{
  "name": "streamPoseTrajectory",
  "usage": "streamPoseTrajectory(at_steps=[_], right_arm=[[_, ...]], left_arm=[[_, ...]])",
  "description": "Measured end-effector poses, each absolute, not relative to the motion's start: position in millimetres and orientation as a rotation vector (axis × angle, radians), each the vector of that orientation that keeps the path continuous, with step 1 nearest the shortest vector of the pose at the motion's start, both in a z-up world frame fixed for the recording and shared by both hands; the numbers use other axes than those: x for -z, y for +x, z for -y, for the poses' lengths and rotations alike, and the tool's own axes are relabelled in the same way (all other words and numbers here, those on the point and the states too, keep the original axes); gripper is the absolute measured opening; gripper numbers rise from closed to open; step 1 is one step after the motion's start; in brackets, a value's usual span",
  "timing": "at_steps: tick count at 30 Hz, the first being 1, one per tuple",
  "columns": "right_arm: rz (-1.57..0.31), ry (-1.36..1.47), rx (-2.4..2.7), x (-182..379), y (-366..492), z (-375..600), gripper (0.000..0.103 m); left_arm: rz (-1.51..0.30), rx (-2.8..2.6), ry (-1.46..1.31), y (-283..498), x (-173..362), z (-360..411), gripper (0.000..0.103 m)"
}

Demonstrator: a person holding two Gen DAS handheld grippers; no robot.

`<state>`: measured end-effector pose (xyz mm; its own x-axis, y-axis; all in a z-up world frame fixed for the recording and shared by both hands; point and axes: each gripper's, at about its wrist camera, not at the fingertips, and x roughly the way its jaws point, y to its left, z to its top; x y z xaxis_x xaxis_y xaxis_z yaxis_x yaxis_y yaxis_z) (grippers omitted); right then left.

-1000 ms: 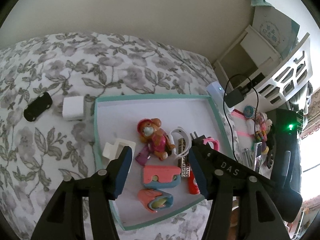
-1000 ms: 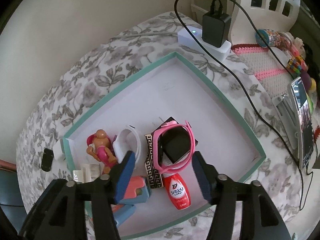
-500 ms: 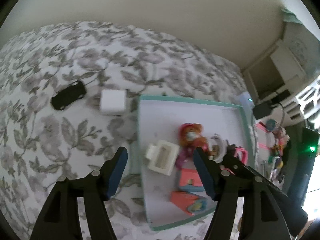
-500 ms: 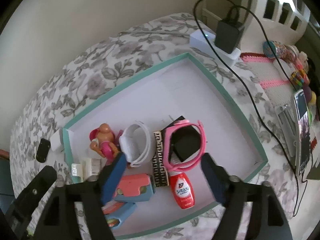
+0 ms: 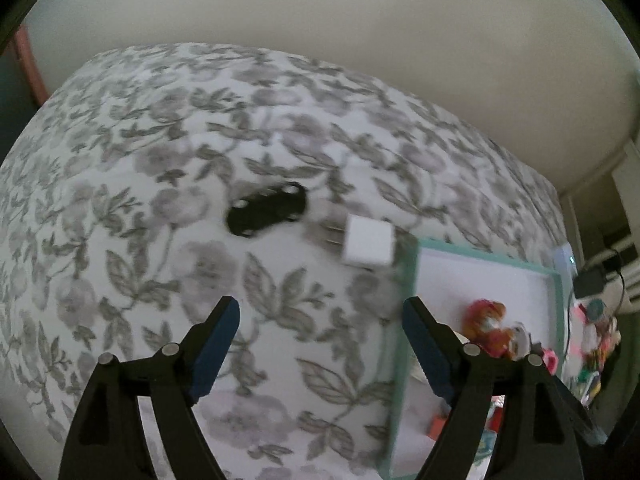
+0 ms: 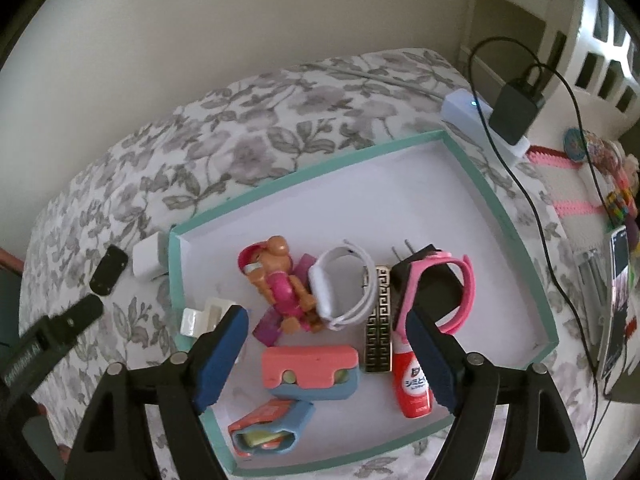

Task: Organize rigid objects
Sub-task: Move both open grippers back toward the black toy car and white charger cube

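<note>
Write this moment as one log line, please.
left gripper: open, over bedspread | right gripper: open, over tray | outside tray: black car, white cube

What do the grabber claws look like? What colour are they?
Each one is a black frame shaped like a V, with round silver bolts at the joints. The left gripper and the right gripper both end in two fingers with dark blue pads on the inside faces. The left one's black arm has white lettering along it, too blurred to read. No cables or sleeves show.

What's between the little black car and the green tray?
A white cube charger sits between the black car and the tray, right by its rim. Both views show it.
</note>
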<state>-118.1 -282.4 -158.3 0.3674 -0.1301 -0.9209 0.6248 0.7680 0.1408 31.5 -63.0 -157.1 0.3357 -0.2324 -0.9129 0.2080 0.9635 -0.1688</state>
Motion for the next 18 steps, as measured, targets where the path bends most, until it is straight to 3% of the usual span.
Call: streamPoseTrajectory(at_steps=[1, 3, 5, 7, 8, 18], right_arm=[[-1.102, 0.504, 0.511, 158.5, -115.9, 278.6, 0.086], [-1.108, 0.485, 0.505, 158.9, -112.9, 273.9, 0.103], [-1.099, 0.469, 0.487, 157.2, -110.2, 267.9, 0.103], [-1.082, 0.458, 0.467, 154.0, -107.4, 261.7, 0.103], [-1.074, 0.454, 0.458, 152.5, -106.1, 259.6, 0.103], [-1.013, 0.432, 0.333, 145.7, -88.4, 229.2, 0.103]], left_arm=[[-1.195, 0.273, -0.032, 34.6, 158.0, 58.3, 0.084], [-1.191, 0.253, -0.044, 39.2, 158.3, 50.5, 0.084], [-1.181, 0.230, -0.057, 44.2, 158.1, 40.4, 0.086], [-1.172, 0.215, -0.069, 48.5, 157.8, 31.8, 0.098], [-1.161, 0.206, -0.079, 51.2, 156.9, 26.2, 0.100], [-1.095, 0.140, -0.119, 72.1, 152.9, -9.4, 0.100]])
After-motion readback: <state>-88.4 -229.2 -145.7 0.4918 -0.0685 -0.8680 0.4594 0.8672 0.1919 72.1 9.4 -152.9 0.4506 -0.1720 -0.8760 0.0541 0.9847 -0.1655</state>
